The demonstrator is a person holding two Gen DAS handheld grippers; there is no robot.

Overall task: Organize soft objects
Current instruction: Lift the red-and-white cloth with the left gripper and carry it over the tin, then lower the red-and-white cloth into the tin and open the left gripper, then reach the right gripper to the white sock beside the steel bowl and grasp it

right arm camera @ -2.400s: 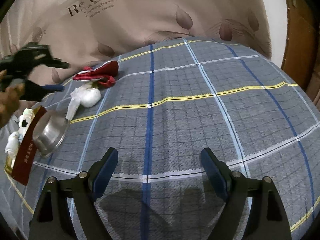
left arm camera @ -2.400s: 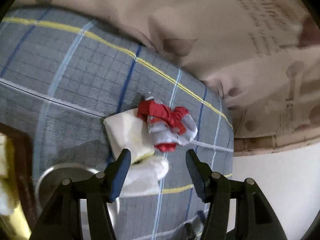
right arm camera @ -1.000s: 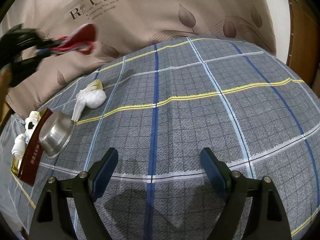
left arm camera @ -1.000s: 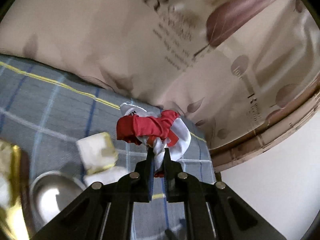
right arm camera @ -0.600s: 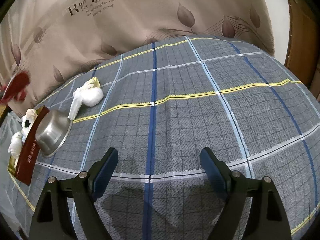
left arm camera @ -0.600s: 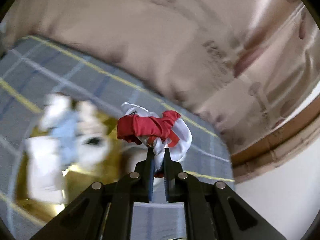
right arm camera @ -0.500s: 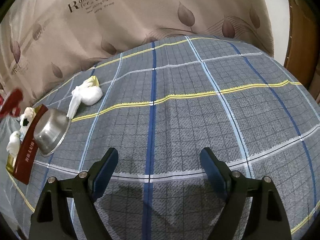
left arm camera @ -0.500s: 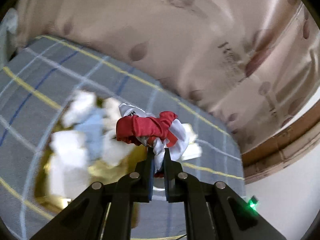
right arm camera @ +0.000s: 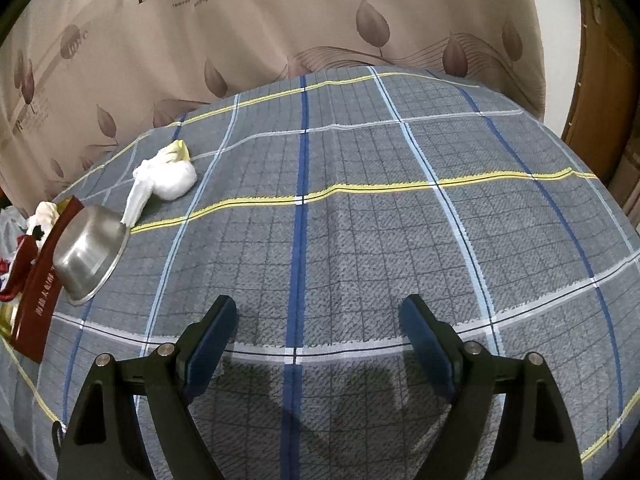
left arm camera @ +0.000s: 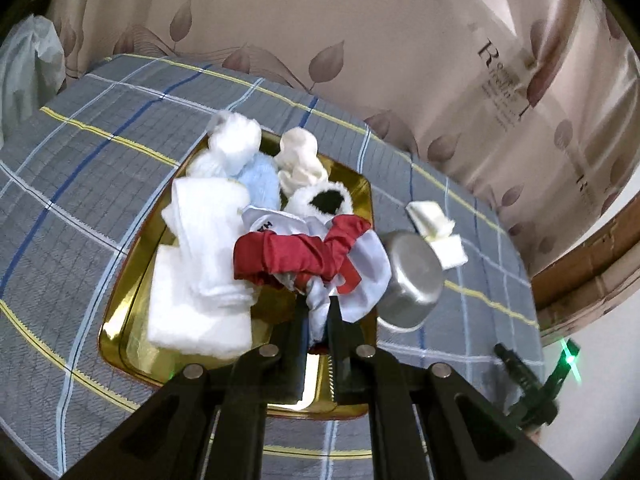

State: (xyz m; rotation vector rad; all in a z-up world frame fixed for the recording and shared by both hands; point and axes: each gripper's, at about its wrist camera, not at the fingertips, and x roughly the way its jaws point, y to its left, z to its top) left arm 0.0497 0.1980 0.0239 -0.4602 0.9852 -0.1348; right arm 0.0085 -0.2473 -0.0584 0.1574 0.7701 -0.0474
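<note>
My left gripper (left arm camera: 319, 312) is shut on a red and white cloth (left arm camera: 304, 254) and holds it over a gold tray (left arm camera: 120, 312). The tray holds several soft things: folded white towels (left arm camera: 200, 264), a light blue one (left arm camera: 260, 178) and cream socks (left arm camera: 300, 160). A white and yellow cloth (left arm camera: 434, 226) lies on the bed beyond the tray; it also shows in the right wrist view (right arm camera: 166, 178). My right gripper (right arm camera: 316, 334) is open and empty above the plaid bedspread (right arm camera: 360, 220).
A steel bowl (left arm camera: 410, 280) lies tipped against the tray's right edge; it also shows in the right wrist view (right arm camera: 88, 252), next to the tray's dark red side (right arm camera: 38, 300). A beige leaf-print curtain (right arm camera: 280, 20) hangs behind the bed. A wooden door (right arm camera: 600, 80) is at the right.
My left gripper closed on the red and white cloth, lifted it off the bed and carried it left over the gold tray. My right gripper has stayed open in place.
</note>
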